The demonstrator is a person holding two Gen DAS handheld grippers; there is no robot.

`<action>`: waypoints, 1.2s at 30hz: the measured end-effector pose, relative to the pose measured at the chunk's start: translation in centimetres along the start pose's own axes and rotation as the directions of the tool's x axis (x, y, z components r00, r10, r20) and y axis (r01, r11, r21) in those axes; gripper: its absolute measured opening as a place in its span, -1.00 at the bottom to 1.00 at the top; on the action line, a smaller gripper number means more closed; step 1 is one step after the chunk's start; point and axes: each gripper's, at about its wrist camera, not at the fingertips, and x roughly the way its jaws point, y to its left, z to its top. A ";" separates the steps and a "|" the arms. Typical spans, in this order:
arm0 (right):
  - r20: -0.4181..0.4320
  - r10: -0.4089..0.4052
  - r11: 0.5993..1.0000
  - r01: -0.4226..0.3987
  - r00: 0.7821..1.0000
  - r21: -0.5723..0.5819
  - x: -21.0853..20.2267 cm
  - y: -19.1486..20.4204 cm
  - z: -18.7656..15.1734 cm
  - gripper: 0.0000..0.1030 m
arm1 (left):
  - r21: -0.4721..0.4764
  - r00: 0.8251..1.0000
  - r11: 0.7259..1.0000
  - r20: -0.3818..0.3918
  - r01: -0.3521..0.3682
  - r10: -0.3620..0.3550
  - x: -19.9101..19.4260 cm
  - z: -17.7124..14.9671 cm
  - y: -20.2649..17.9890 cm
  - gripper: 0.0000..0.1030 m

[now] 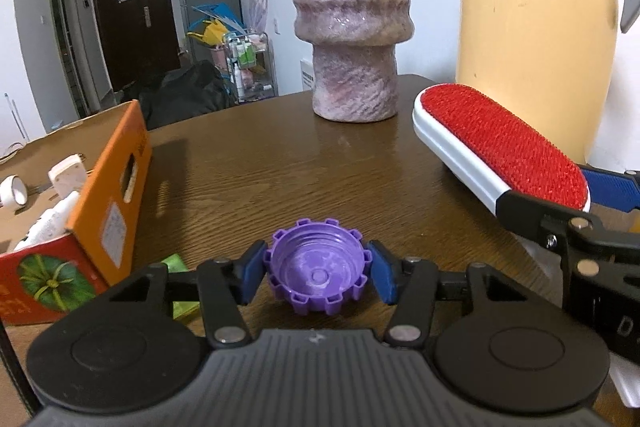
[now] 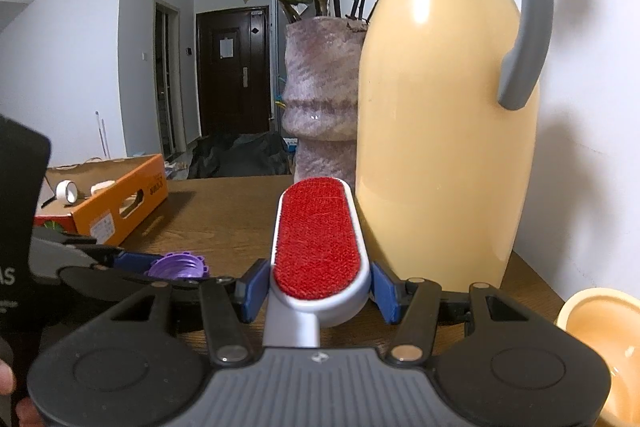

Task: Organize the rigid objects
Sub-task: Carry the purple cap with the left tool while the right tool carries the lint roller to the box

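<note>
The left gripper [image 1: 318,277] has its jaws closed against a purple notched bottle cap [image 1: 318,269], hollow side up on the brown desk [image 1: 280,167]. The right gripper [image 2: 318,287] clamps a white lint brush [image 2: 316,247] with a red bristle face, raised. Farther off stands an orange cardboard box [image 1: 120,179].

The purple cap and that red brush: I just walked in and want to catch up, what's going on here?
A person is tidying the wooden table with a handheld gripper in each hand. The left gripper has its jaws around the purple cap, which lies open side up on the table. The right gripper holds the red lint brush near its handle end. The orange cardboard box to the left already holds a few items.
</note>
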 end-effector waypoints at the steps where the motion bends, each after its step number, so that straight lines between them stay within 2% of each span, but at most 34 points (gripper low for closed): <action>1: 0.005 0.001 1.000 -0.001 1.000 -0.002 -0.1 0.1 0.0 0.05 | -0.003 1.000 1.000 0.005 -0.005 0.005 -0.3 -0.1 0.1 0.08; 15: 0.045 -0.005 1.000 0.006 0.999 -0.024 -2.2 1.6 -0.7 0.05 | -0.026 0.999 0.999 0.036 -0.027 0.028 -5.2 -2.7 2.1 0.08; 36: 0.040 -0.020 1.000 0.021 0.999 -0.004 -6.0 7.1 -2.4 0.05 | -0.099 0.995 0.994 0.081 -0.049 0.057 -12.0 -6.1 9.7 0.08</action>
